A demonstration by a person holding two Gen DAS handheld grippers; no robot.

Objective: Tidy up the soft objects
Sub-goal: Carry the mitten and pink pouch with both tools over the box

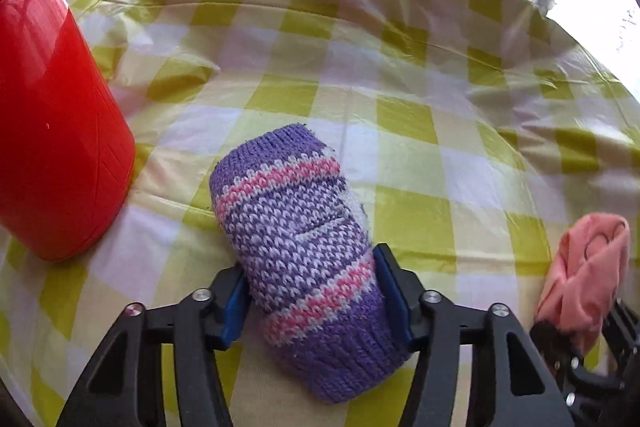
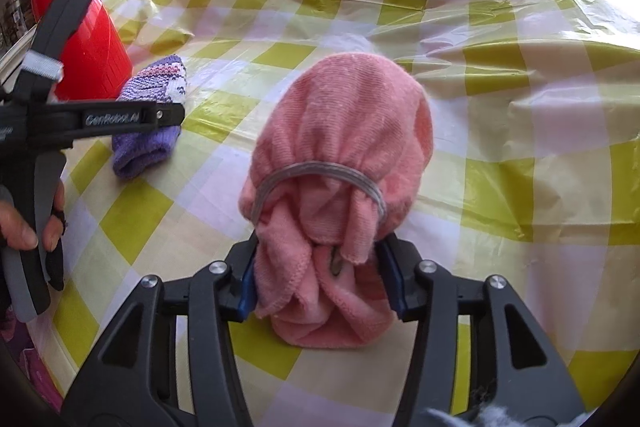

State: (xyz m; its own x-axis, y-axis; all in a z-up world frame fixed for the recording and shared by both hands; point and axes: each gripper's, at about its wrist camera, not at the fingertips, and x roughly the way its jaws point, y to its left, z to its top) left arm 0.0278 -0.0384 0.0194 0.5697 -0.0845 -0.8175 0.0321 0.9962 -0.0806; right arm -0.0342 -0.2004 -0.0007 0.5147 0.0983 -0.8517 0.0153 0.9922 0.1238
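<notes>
the left gripper [image 1: 312, 291] has its blue pads pressed against both sides of a purple knit sock [image 1: 300, 251], partly closed on it, the sock lying on the checked cloth [image 1: 420, 107] just right of a red tub [image 1: 56, 131]. the right gripper [image 2: 320, 275] is likewise partly closed, clamping a pink towel bundle [image 2: 340, 155] ringed by an elastic band [image 2: 320, 171], well right of the sock.

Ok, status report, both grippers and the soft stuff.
Left gripper around purple knit sock. Right gripper clamped on pink towel bundle. Red container close left; nothing blocking.
</notes>
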